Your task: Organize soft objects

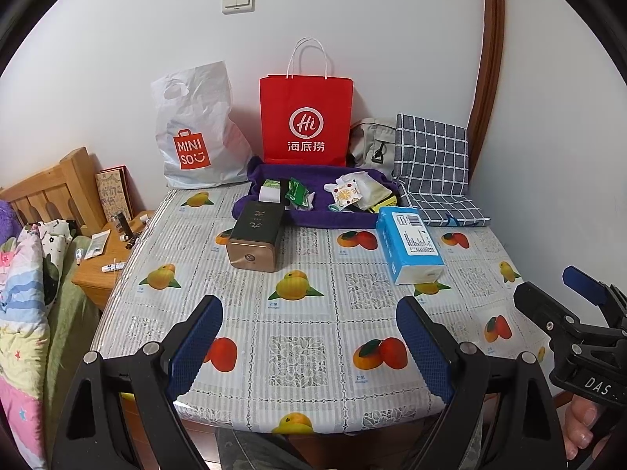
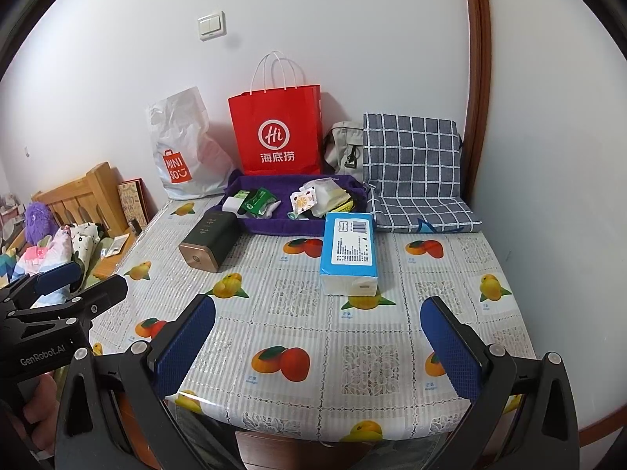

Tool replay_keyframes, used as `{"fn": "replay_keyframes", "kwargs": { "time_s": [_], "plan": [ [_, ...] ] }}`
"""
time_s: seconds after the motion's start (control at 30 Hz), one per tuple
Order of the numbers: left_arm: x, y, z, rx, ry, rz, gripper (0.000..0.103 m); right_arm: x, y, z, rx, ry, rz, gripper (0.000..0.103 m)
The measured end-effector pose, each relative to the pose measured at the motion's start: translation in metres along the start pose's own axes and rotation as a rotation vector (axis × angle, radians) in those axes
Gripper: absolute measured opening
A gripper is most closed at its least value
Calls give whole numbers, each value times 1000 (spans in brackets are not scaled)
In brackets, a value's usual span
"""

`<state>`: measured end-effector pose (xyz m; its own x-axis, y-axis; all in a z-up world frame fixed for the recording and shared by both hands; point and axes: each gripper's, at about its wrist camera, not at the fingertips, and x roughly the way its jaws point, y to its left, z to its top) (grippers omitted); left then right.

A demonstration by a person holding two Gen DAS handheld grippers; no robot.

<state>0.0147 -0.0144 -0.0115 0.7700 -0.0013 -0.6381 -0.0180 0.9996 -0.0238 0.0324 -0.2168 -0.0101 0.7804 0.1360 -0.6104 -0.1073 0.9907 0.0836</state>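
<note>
Both the left gripper (image 1: 309, 342) and right gripper (image 2: 319, 346) are held wide apart and empty over the near table (image 2: 274, 313) edge. The tissue pack (image 2: 348, 252) lies well ahead; beyond it, the purple tray (image 2: 270, 225) holds small packets.

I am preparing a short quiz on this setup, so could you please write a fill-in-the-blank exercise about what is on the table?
1. The paper bag standing against the wall is ____ in colour.
2. The tissue pack lies to the ____ of the dark tin.
3. The small packets sit on a ____ towel.
4. The left gripper and right gripper both have their jaws ____.

Missing words: red; right; purple; open
</note>
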Motion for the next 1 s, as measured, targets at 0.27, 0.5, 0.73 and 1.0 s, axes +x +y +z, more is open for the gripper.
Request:
{"fn": "replay_keyframes", "kwargs": {
  "time_s": [0.27, 0.5, 0.73, 1.0],
  "plan": [
    [0, 1, 3, 8, 3, 3, 90, 0, 0, 1, -2, -2, -3, 103],
    [1, 3, 2, 14, 2, 6, 90, -1, 1, 1, -3, -2, -5, 103],
    [1, 5, 2, 15, 2, 4, 90, -1, 1, 1, -3, -2, -6, 103],
    [0, 5, 2, 15, -1, 5, 90, -3, 1, 1, -4, -7, -5, 103]
  ]
}}
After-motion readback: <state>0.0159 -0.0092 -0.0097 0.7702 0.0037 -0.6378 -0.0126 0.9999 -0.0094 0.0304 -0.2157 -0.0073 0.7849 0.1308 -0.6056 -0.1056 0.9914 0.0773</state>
